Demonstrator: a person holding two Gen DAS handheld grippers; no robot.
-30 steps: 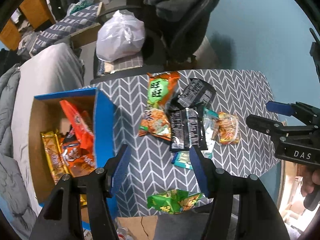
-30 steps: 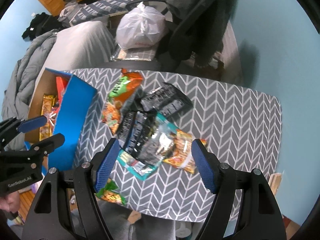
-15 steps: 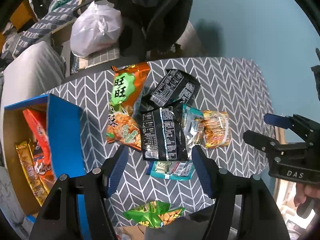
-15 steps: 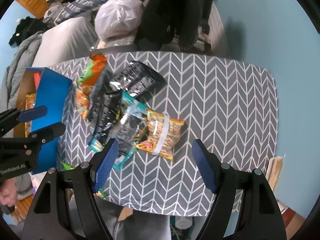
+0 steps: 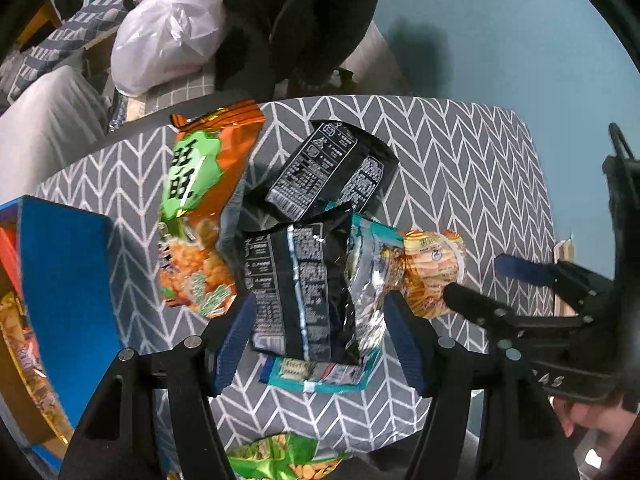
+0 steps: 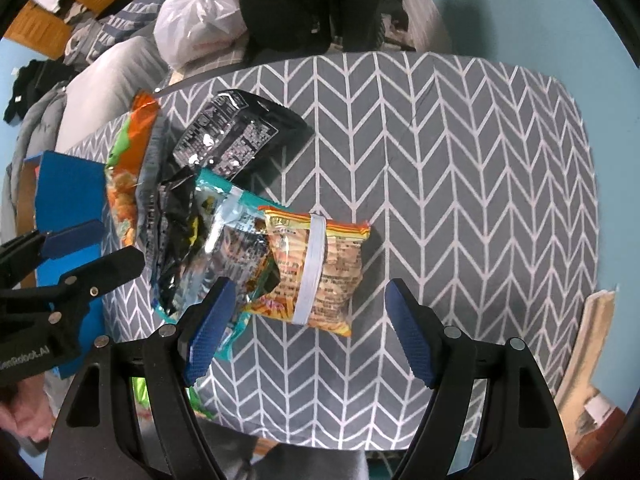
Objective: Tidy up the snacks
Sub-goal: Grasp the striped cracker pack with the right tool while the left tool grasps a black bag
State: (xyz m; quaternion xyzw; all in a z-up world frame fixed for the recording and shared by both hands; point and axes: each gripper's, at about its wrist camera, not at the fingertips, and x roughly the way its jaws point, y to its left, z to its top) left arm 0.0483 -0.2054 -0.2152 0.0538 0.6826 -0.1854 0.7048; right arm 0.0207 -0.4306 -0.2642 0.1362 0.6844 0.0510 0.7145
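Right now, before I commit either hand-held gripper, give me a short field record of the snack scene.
left hand-held gripper: open, empty, above black packet
right hand-held gripper: open, empty, lined up with yellow-orange packet
loose snacks: overlapping pile on the chevron tablecloth, plus a green packet at the near edge
orange-green bag: leftmost in the pile
blue box: left of pile, open, snacks already inside

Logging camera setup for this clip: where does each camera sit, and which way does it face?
Left wrist: on the left gripper, looking down at the black packet between its open fingers; right gripper enters at right.
Right wrist: on the right gripper, above the orange packet; left gripper and a hand at left.
Shared: snack pile, table, blue box.
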